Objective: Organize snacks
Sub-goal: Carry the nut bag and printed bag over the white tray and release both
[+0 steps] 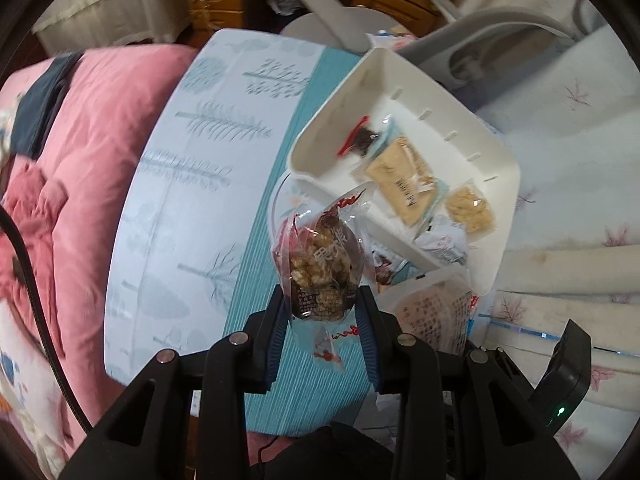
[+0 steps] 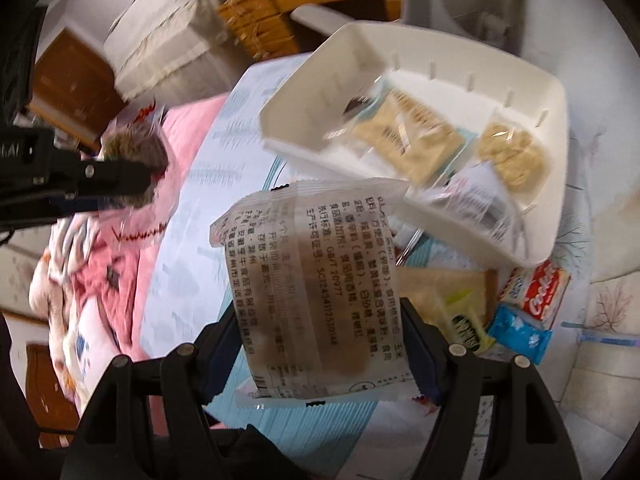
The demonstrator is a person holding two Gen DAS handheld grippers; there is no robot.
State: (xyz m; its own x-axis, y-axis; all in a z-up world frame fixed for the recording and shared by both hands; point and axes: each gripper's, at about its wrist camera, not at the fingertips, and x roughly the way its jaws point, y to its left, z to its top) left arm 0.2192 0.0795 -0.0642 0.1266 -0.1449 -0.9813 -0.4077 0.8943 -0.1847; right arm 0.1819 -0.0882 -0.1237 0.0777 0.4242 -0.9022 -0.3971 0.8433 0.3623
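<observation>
My left gripper (image 1: 322,304) is shut on a clear-wrapped nut-and-date snack (image 1: 320,268), held up in front of the white plastic bin (image 1: 500,216). My right gripper (image 2: 316,344) is shut on a translucent printed snack packet (image 2: 316,280), held just below the bin's near wall (image 2: 328,160). The bin holds several wrapped snacks: a tan cracker pack (image 1: 404,184), a round crispy cake (image 1: 468,208) and a dark red-wrapped sweet (image 1: 360,138). The left gripper with its snack (image 2: 132,152) shows at the left of the right wrist view.
The bin sits on a blue-and-white patterned sheet (image 1: 192,184) on a bed. A pink quilt (image 1: 80,152) lies left. Loose snacks lie near the bin: a red-white pack (image 2: 540,292), a blue pack (image 2: 520,336), a tan pack (image 2: 444,292). Wooden drawers (image 2: 272,12) stand behind.
</observation>
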